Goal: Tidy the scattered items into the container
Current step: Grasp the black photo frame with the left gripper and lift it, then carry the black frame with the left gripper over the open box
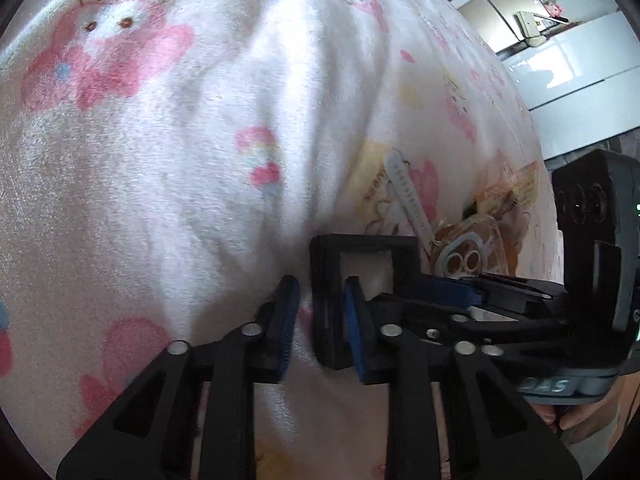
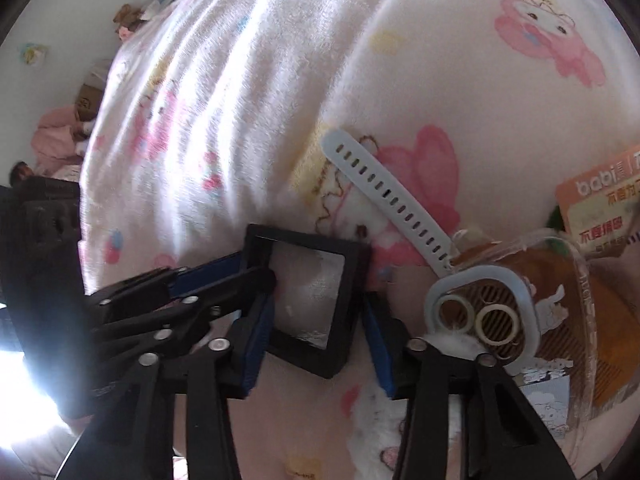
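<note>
The left gripper (image 1: 322,324) has its ribbed blue fingers (image 1: 288,320) clamped on one wall of the black frame box (image 2: 308,296), and the right gripper (image 2: 316,340) has its fingers on two opposite sides of the same box, probably so both hands can lift it level. The box is square, hard and matt, with a clear film window, and it lies on a soft fleece blanket (image 2: 400,60) with pink cartoon prints. Just beside the box lie a pale rubbery watch strap (image 2: 384,196) with many holes, a clear phone case (image 2: 560,312) and an orange card (image 2: 600,204); no container is visible.
</note>
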### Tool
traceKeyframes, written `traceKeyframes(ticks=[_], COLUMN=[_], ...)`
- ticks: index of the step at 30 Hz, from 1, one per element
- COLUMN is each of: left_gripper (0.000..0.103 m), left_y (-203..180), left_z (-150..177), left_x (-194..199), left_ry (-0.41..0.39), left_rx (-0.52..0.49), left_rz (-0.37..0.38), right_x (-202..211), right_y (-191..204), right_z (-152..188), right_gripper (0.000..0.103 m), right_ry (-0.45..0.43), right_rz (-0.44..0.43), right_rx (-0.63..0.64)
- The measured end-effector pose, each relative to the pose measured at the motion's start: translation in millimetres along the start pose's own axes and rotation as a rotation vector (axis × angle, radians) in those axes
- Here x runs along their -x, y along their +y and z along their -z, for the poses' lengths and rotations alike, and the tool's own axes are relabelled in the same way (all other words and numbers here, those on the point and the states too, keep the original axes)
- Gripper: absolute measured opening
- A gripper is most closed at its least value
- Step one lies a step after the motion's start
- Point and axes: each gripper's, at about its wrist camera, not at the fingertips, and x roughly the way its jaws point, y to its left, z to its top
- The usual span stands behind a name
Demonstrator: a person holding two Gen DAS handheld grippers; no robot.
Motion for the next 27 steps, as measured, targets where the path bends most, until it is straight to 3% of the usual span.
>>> traceKeyframes(ticks=[3,5,11,16,19,27], left_gripper=[0.016,0.016,0.016,0.016,0.016,0.016], left_y=[-9.3,-14.5,-48.9,-108.2,-145.6,-258.3], left_z=[2.7,4.4,11.4,24.2,37.1,107.2], left_x=[9.2,21.2,65.3,97.2,106.8,95.4], left_ry=[-0.017,-0.026,-0.068,-0.095,-0.071,0.080], left_rx=[-0.037,-0.048,-0.119,-0.235,-0.322,-0.550], left_rz=[-0.020,0.008,0.114,0.199,0.259,0.383], right_x=[4.7,14.3,88.5,153.7,193.0,261.3], right_y=[4.7,5.7,18.4,38.5,26.5,3.1], right_z=[5.5,9.6,41.9,91.6,116.9,238.6], right_gripper=[0.032,0.029,0.028,0.028,0.028,0.028], right_ry=[-0.018,-0.046,-0.237,-0.387,-0.480,-0.643], right_rz=[0.030,0.029,0.024,0.100,0.140,0.243], right_rx=[0.005,-0.007,-0.026,-0.032,-0.059,-0.207])
